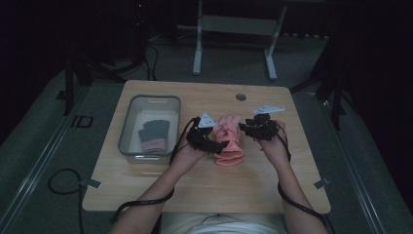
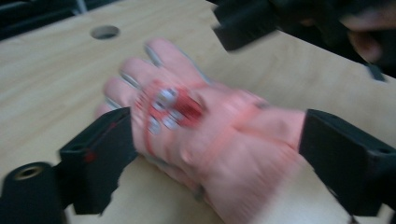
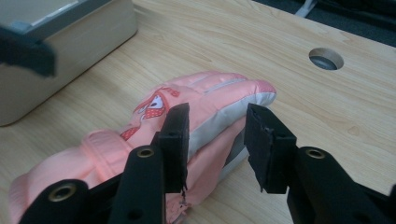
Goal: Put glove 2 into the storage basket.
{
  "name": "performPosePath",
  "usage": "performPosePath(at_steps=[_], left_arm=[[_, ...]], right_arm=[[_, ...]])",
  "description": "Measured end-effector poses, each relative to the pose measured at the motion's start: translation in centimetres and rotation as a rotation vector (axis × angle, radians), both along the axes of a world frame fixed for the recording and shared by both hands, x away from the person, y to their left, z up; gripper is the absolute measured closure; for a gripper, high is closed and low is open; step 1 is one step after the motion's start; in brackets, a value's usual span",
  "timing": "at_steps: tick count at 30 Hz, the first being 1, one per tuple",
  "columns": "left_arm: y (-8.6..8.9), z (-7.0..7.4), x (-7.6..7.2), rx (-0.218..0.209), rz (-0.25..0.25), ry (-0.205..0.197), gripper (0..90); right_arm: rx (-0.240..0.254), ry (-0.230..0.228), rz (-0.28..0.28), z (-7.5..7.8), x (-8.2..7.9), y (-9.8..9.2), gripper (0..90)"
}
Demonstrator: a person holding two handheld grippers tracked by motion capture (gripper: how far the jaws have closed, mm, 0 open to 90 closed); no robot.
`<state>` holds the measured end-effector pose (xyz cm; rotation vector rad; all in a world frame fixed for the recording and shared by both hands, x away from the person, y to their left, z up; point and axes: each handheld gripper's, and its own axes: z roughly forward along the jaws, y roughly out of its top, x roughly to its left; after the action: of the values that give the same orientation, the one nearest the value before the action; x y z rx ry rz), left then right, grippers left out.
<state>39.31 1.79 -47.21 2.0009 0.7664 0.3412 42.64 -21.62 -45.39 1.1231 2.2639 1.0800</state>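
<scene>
A pink glove [image 1: 229, 141] with a red and white print on its back lies flat at the middle of the wooden table [image 1: 195, 180]. My left gripper [image 1: 220, 146] is at its left side, open. In the left gripper view the jaws stand wide apart on either side of the blurred glove [image 2: 210, 126], near its cuff end, with my left gripper [image 2: 215, 135] low over it. My right gripper [image 1: 248, 129] is at the glove's right, finger end. In the right gripper view its open jaws straddle the grey-trimmed edge of the glove [image 3: 205, 102], my right gripper [image 3: 217, 116] not pressing it.
A clear plastic bin [image 1: 127, 141] stands at the table's left and holds a dark grey glove [image 1: 156, 129] and a pink one [image 1: 153, 145]. A round cable hole [image 1: 241, 97] sits near the far edge. A white table frame stands behind on the floor.
</scene>
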Motion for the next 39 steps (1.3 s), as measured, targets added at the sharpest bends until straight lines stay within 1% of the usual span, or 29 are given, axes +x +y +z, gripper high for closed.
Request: performPosePath(at_steps=[1,2,3,6,7,9,11,12,14,15,16,17,18,19,20,21,22,23,24,25,26,27,28,30,31,33,34,35,39], left_arm=[[-0.4,0.1,1.3,0.039,0.027,-0.011,13.2],[-0.5,0.1,1.7,0.056,0.032,-0.021,21.1],[-0.6,0.0,2.1,0.062,0.029,-0.026,21.1],[-0.7,-0.2,2.9,0.085,0.032,-0.012,37.8],[-0.8,-0.7,3.7,0.093,0.048,0.027,39.9],[-0.9,-1.0,3.9,0.101,0.060,0.039,40.0],[-1.1,-1.7,4.4,0.094,0.072,0.090,36.7],[-1.2,-2.0,4.7,0.102,0.089,0.107,32.3],[-1.2,-2.6,5.1,0.087,0.125,0.149,29.4],[-1.1,-3.0,5.6,0.074,0.153,0.203,23.7],[-1.1,-3.0,5.6,0.074,0.153,0.203,23.7],[-1.1,-3.2,5.7,0.068,0.147,0.221,23.7],[-1.0,-3.8,6.0,0.034,0.138,0.284,23.7],[-1.0,-3.8,6.0,0.034,0.138,0.284,23.7],[-1.0,-4.6,6.4,0.004,0.119,0.368,23.8],[-1.0,-4.6,6.4,0.004,0.119,0.368,23.7],[-1.4,-5.6,6.6,-0.004,0.114,0.415,23.7],[-1.4,-5.6,6.6,-0.004,0.114,0.415,23.7],[-1.4,-6.2,6.7,-0.024,0.108,0.446,23.7],[-1.4,-7.0,7.0,-0.073,0.094,0.496,23.8],[-1.4,-7.0,7.0,-0.073,0.094,0.496,24.5],[-1.3,-7.4,7.1,-0.099,0.088,0.517,27.7],[-1.2,-7.7,7.1,-0.140,0.062,0.533,33.9],[-1.2,-7.6,7.0,-0.152,0.051,0.530,48.8],[-1.1,-7.3,6.9,-0.153,0.040,0.505,57.1],[-1.0,-7.1,6.8,-0.167,0.031,0.496,66.9],[-1.0,-7.1,6.8,-0.167,0.031,0.496,70.1],[-0.9,-6.7,6.6,-0.165,0.019,0.481,71.7],[-1.3,-5.4,6.1,-0.139,0.016,0.437,74.1]], right_arm=[[0.000,0.000,0.000,0.0,0.0,0.0,62.3],[-0.009,0.005,0.004,-0.3,0.5,0.3,65.2],[-0.011,0.008,0.004,-0.4,0.7,0.5,67.4],[-0.010,0.017,0.009,-0.6,1.1,0.8,70.5],[-0.014,0.032,0.014,-1.1,1.7,1.3,72.2],[-0.013,0.039,0.014,-1.2,1.8,1.5,72.2],[-0.002,0.052,0.014,-1.6,1.9,1.8,68.8],[-0.003,0.055,0.014,-1.9,1.8,1.9,63.4],[-0.007,0.066,0.007,-2.2,1.9,1.9,60.9],[-0.001,0.081,-0.005,-2.6,2.0,1.7,56.6],[0.003,0.095,-0.010,-2.9,2.1,1.5,54.8],[0.007,0.111,-0.014,-3.2,2.2,1.3,52.8],[0.009,0.128,-0.015,-3.4,2.3,1.1,50.2],[0.009,0.151,-0.016,-3.7,2.5,0.9,47.6],[0.009,0.184,-0.016,-4.1,2.6,0.7,45.1],[0.015,0.216,-0.014,-4.5,2.8,0.5,42.8],[0.021,0.245,-0.007,-4.9,3.0,0.3,40.9],[0.021,0.245,-0.007,-4.9,3.0,0.3,40.9],[0.036,0.276,-0.003,-5.4,3.2,0.1,40.2],[0.065,0.319,0.004,-6.0,3.4,-0.2,40.3],[0.107,0.366,0.014,-6.7,3.6,-0.6,41.7],[0.139,0.392,0.020,-7.0,3.7,-0.8,48.6],[0.165,0.411,0.030,-7.1,3.7,-0.9,50.8],[0.154,0.399,0.037,-7.0,3.6,-0.7,57.0],[0.149,0.396,0.033,-6.9,3.5,-0.6,59.4],[0.159,0.396,0.024,-6.8,3.3,-0.5,63.3],[0.159,0.396,0.024,-6.8,3.3,-0.5,63.3],[0.186,0.394,0.024,-6.8,3.1,-0.7,65.7],[0.204,0.373,0.019,-6.1,2.5,-1.0,67.2]])
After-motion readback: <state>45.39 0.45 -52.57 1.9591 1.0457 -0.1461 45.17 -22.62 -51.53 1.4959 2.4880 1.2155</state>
